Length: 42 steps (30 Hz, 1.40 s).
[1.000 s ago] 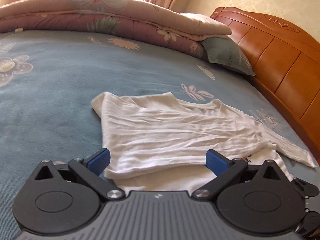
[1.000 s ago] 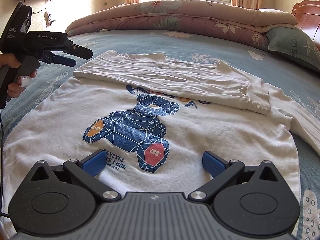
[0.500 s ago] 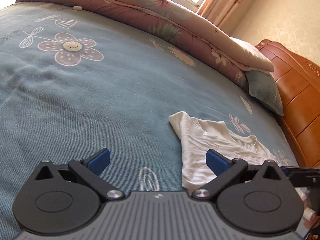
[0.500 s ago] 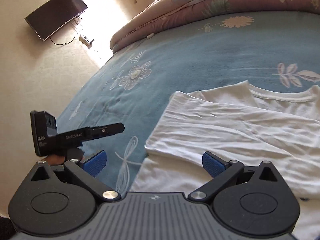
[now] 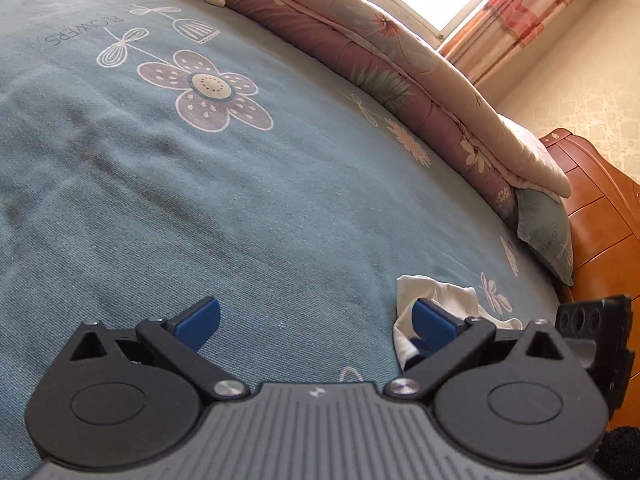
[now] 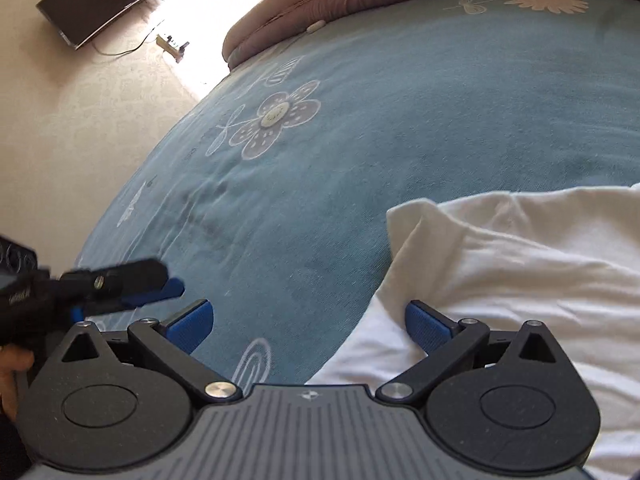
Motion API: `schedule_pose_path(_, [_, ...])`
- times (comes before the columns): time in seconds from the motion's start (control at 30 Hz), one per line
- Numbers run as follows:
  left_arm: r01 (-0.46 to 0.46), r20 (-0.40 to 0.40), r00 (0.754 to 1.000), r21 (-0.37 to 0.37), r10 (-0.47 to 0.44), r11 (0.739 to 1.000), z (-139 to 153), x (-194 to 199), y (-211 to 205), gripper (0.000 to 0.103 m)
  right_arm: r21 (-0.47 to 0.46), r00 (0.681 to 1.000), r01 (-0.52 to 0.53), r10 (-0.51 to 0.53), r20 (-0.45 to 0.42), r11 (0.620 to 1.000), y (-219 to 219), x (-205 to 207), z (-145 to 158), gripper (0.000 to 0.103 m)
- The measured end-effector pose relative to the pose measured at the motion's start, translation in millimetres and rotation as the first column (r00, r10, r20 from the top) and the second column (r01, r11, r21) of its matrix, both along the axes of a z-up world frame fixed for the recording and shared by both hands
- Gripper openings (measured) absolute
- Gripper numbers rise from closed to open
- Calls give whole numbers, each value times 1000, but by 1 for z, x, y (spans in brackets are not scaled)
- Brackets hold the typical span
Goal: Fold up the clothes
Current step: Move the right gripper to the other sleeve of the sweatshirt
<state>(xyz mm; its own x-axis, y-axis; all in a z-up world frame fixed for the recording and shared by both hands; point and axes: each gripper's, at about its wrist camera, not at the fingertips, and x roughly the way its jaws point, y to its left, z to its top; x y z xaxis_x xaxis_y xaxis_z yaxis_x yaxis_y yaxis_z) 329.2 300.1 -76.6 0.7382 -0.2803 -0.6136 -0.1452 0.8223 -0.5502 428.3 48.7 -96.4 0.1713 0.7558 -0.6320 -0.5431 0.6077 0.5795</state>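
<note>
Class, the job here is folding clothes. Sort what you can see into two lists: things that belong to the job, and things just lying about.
Belongs to the job:
- white cotton T-shirt
- left gripper, open
- right gripper, open

Just lying about:
- blue flowered bedsheet
- rolled pink floral quilt
- grey-green pillow
- black wall television

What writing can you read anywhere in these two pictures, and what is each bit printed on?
"FLOWERS": on the blue bedspread, upside down near its flower print, left wrist view.
"FLOWER": on the grey-green pillow by the wooden headboard; further letters are hidden.
Pale lettering on the left gripper, in the right wrist view: too blurred to read.
White shirt: no print shows.
</note>
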Motion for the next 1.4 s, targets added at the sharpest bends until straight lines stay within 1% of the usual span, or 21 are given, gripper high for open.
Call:
schedule_pose_path(0.07, [0, 3, 1000, -3, 0, 1000, 0, 0, -1, 101, 15, 998, -57, 57, -7, 998, 3, -18, 0, 103])
schedule_pose_path(0.13, [-3, 1, 1000, 0, 3, 1000, 0, 0, -2, 101, -41, 995, -92, 94, 37, 995, 7, -24, 8, 103])
schedule_pose_path(0.2, [-10, 3, 1000, 2, 10, 1000, 2, -2, -2, 101, -22, 996, -74, 75, 37, 997, 3, -19, 16, 103])
schedule_pose_path(0.23, [-14, 7, 1000, 2, 14, 1000, 2, -3, -1, 101, -6, 997, -54, 54, 51, 999, 0, -15, 21, 103])
schedule_pose_path(0.37, [-34, 16, 999, -9, 34, 999, 3, -5, 5, 101, 5, 989, 41, -41, 142, 999, -11, 7, 39, 103])
schedule_pose_path(0.43, [-46, 15, 999, -12, 46, 999, 3, -5, 8, 101, 4, 990, 67, -67, 121, 998, -14, 24, 41, 103])
schedule_pose_path(0.53, [-68, 11, 998, -19, 68, 998, 2, -5, 13, 101, 12, 999, 33, -34, 32, 999, -9, 41, 34, 103])
schedule_pose_path(0.6, [-84, 5, 996, -26, 84, 996, 1, -5, 17, 101, -40, 999, 21, -20, 31, 999, 3, 44, 25, 103])
schedule_pose_path(0.8, [-99, 27, 995, -42, 100, 994, 4, -9, 22, 101, 35, 998, -53, 52, 24, 998, 27, 42, 10, 103])
schedule_pose_path(0.9, [-107, 23, 994, -46, 109, 993, 4, -9, 23, 101, 66, 998, -40, 37, 51, 997, 16, 39, 25, 103])
schedule_pose_path(0.97, [-114, 20, 993, -46, 115, 992, 4, -9, 24, 101, 0, 994, 3, -3, 105, 1000, 12, 38, 31, 103])
schedule_pose_path(1.0, [-113, 22, 993, -48, 114, 992, 4, -10, 25, 101, -13, 994, 20, -18, 110, 1000, 11, 40, 30, 103])
schedule_pose_path(1.07, [-112, 23, 993, -51, 113, 992, 4, -10, 26, 101, -35, 994, 51, -47, 94, 998, 12, 44, 23, 103])
schedule_pose_path(1.13, [-112, 23, 993, -50, 113, 992, 4, -9, 26, 101, -39, 997, 49, -46, 65, 998, 20, 49, 10, 103])
schedule_pose_path(1.2, [-110, 21, 994, -49, 111, 993, 3, -8, 25, 101, -29, 996, 38, -36, 86, 999, 30, 49, 2, 103])
schedule_pose_path(1.3, [-96, 25, 995, -50, 97, 994, 4, -6, 22, 101, 3, 994, 1, -1, 107, 1000, 34, 49, 6, 103])
schedule_pose_path(1.4, [-67, 27, 997, -38, 69, 997, 6, -5, 14, 101, 10, 998, -6, 5, 70, 1000, 21, 30, 6, 103])
